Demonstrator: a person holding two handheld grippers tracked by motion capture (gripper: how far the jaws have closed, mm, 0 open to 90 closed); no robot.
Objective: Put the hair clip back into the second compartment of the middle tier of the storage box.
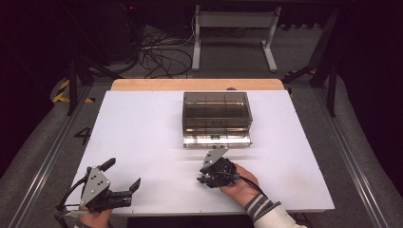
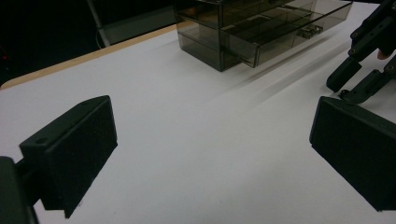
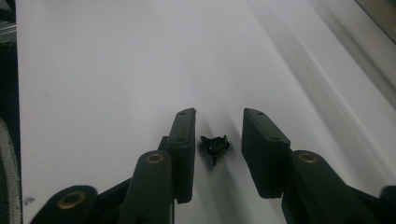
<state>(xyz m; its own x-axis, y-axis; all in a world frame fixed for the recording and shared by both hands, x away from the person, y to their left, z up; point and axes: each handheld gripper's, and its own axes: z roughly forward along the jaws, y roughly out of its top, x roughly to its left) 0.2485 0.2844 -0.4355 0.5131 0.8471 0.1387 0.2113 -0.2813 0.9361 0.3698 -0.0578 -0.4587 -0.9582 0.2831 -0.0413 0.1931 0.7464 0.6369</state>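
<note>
**Nearly bracketed: a small black part between the right jaws**

Down on the white tabletop (image 1: 142, 137) lies a small black part (image 3: 215, 144), dark, spiky and irregular in outline, too tiny to tell more. It sits in the gap between the two black jaws of the right gripper (image 3: 218, 140), slightly nearer the jaw on the left of the right gripper view, with bare white surface showing on either side of it. Neither pad touches it; the jaws stand narrowly parted around it. In the high view the right gripper (image 1: 205, 179) points down at the tabletop, just in front of the smoky transparent drawer box (image 1: 216, 118).

The left gripper (image 1: 124, 175) rests well apart to the side, its jaws spread wide with nothing between them.
</note>
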